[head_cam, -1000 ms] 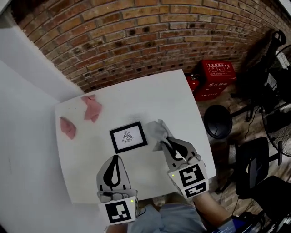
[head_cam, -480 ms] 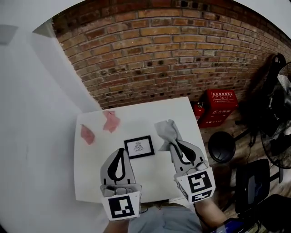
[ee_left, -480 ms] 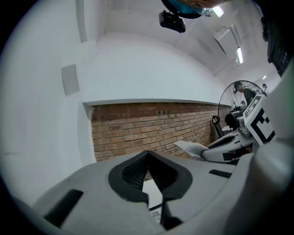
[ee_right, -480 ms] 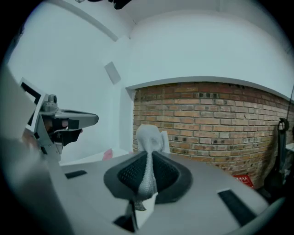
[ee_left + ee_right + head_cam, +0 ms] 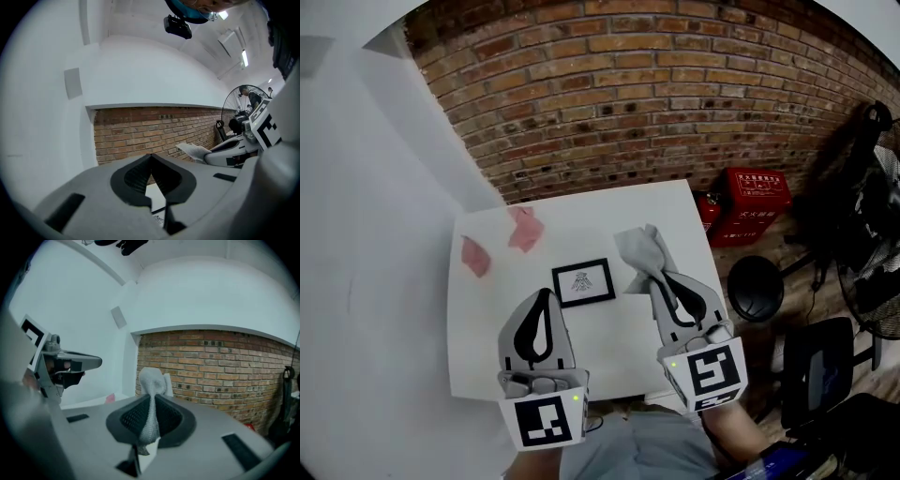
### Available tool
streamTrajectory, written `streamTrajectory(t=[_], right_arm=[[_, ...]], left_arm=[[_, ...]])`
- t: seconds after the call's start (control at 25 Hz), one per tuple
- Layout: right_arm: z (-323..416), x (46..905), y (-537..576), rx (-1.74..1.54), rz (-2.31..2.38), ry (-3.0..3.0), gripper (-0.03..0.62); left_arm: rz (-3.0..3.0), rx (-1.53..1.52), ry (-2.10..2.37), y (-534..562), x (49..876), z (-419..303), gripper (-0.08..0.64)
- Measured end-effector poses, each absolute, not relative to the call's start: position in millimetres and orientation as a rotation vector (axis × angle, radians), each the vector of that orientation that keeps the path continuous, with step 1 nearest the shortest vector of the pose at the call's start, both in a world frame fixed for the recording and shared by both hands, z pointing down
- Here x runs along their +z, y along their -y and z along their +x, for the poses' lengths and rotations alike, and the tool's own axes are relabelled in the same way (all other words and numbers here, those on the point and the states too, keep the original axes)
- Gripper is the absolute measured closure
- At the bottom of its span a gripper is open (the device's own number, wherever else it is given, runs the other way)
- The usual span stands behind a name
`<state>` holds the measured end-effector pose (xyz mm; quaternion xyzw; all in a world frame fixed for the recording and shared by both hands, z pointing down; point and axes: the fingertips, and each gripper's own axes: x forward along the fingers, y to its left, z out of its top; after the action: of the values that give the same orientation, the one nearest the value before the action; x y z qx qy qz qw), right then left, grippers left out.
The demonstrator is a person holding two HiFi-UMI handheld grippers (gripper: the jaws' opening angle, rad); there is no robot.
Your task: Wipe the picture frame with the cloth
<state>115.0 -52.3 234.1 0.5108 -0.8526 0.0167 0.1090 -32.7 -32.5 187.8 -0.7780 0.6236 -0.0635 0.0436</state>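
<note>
A small black-framed picture (image 5: 582, 282) lies flat in the middle of the white table (image 5: 600, 211). My right gripper (image 5: 656, 279) is shut on a grey cloth (image 5: 642, 251), which sticks up past its tips to the right of the frame and above the table. In the right gripper view the cloth (image 5: 152, 380) runs pinched between the pads. My left gripper (image 5: 546, 295) hovers just left of and nearer than the frame. Its jaws meet with nothing between them in the left gripper view (image 5: 151, 155), where the right gripper's cloth (image 5: 192, 150) shows at the right.
Two pink cloths (image 5: 525, 228) (image 5: 474, 256) lie at the table's far left. A brick wall (image 5: 656, 84) stands behind the table. Red boxes (image 5: 757, 199), a black stool (image 5: 755, 289) and a fan (image 5: 872, 309) are on the floor to the right.
Both grippers have risen off the table, and the right one has carried the grey cloth up with it. The frame and the pink cloths have stayed in place.
</note>
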Motion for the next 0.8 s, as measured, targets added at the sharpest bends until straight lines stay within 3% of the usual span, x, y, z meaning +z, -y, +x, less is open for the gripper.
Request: streamTrajectory(t=[0.8], right_arm=[[109.1, 239.8, 50.9, 0.048, 1.489, 2.526, 0.558]], left_arm=[[-2.368, -0.211, -1.928, 30.6, 194.3, -37.1, 0.551]])
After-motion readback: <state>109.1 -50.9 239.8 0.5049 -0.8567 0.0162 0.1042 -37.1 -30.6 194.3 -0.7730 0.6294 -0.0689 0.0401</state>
